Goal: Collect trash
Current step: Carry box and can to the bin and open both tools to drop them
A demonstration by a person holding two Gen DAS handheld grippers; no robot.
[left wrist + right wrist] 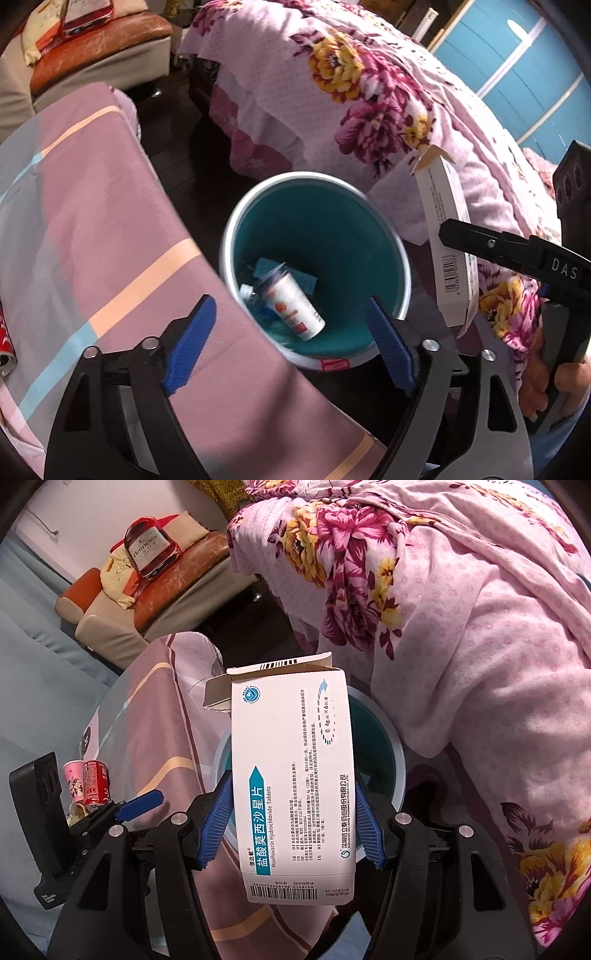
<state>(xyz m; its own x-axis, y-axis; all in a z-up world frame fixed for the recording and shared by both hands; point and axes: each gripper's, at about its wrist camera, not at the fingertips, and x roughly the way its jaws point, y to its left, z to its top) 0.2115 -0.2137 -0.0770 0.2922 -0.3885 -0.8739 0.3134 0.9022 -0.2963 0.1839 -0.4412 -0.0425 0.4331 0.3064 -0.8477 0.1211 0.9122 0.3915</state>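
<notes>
Left wrist view: the left gripper (290, 343) is seen spread wide with nothing between its blue pads, hung over the bin (316, 269). A cup (293, 304) and a few scraps are already lying in the bin bottom, so part of the collecting is judged done. The box (445, 243) is seen at 3 o'clock of the bin, clamped by the right gripper (452, 230), outside the rim, not yet dropped.

Right wrist view: the box (291, 775) is gripped across its width by the right gripper (293, 823), pads pressed on both long edges. Its long axis is run toward 12 o'clock, opened flap end farthest from the gripper, over the near rim of the bin (388, 760). Two cans (88, 781) at 9 o'clock are judged still left to collect.
</notes>
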